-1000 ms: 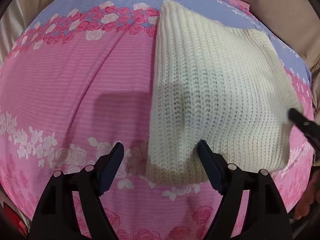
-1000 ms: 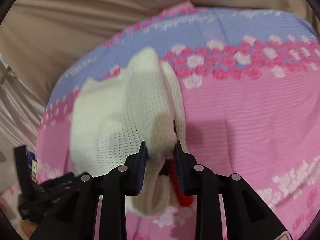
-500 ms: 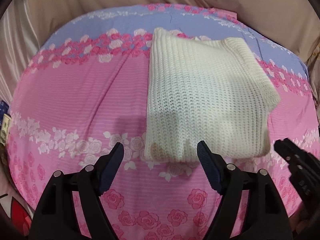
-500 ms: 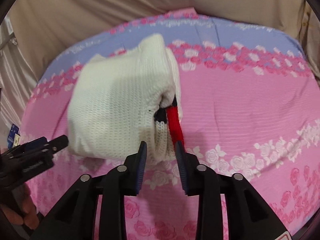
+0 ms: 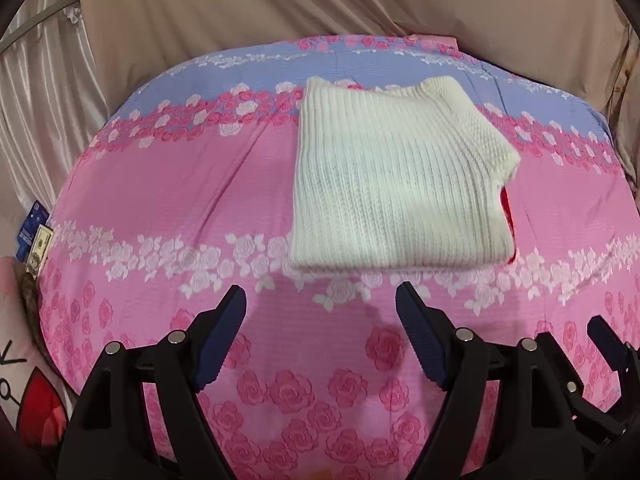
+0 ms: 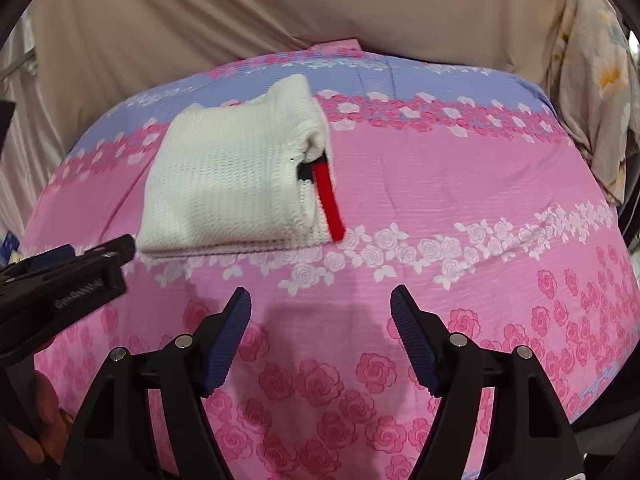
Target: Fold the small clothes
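A cream knitted garment [image 5: 396, 184] lies folded into a flat rectangle on the pink rose-print bedsheet [image 5: 168, 184]. In the right wrist view the garment [image 6: 232, 184] shows a red strip [image 6: 329, 200] and a black patch along its right edge. My left gripper [image 5: 320, 320] is open and empty, held above the sheet in front of the garment. My right gripper [image 6: 320, 316] is open and empty, in front of and right of the garment. The right gripper shows at the lower right of the left wrist view [image 5: 600, 344].
Beige curtains [image 5: 280, 4] hang behind the bed. A floral cloth [image 6: 592, 92] hangs at the far right. Small cards [image 5: 36, 240] and a cartoon-print cushion [image 5: 16, 368] sit at the bed's left edge.
My right gripper let go of the garment's edge and opened. Both grippers pulled back from the garment, which now lies flat and folded on the sheet.
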A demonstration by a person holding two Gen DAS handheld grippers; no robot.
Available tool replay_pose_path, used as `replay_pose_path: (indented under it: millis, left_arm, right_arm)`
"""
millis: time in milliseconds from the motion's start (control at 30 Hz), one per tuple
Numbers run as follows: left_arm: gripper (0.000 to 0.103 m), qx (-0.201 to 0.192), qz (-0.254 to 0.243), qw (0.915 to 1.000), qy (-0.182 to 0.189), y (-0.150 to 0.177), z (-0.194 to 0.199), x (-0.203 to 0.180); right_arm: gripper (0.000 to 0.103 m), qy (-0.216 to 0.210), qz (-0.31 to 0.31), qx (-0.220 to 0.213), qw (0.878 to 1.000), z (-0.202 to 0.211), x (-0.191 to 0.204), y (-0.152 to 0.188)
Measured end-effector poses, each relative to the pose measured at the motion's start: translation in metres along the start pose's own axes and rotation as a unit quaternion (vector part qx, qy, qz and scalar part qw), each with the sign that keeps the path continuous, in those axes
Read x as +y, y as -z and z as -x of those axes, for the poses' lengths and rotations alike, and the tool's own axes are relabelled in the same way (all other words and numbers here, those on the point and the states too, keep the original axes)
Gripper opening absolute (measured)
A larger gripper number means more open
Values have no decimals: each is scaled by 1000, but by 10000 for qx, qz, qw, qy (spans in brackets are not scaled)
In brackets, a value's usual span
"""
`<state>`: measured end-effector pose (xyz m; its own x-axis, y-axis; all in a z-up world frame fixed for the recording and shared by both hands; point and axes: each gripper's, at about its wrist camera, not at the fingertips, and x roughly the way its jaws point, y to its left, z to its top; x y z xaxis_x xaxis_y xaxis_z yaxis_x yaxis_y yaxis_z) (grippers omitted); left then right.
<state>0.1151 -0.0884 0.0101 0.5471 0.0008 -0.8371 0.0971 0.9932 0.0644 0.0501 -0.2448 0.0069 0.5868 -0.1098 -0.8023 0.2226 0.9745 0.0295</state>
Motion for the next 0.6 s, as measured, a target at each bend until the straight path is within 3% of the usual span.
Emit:
replay_pose_path:
  millis: [167,600]
  left_arm:
    - [75,-4,-33,10000,1,13,4,-5]
    - [75,66,-62,9999,-106,22,2,-11]
  right_arm:
    - [73,17,117,-170,9998,8,6,0]
    - [74,133,-23,-113,9998,5,3,0]
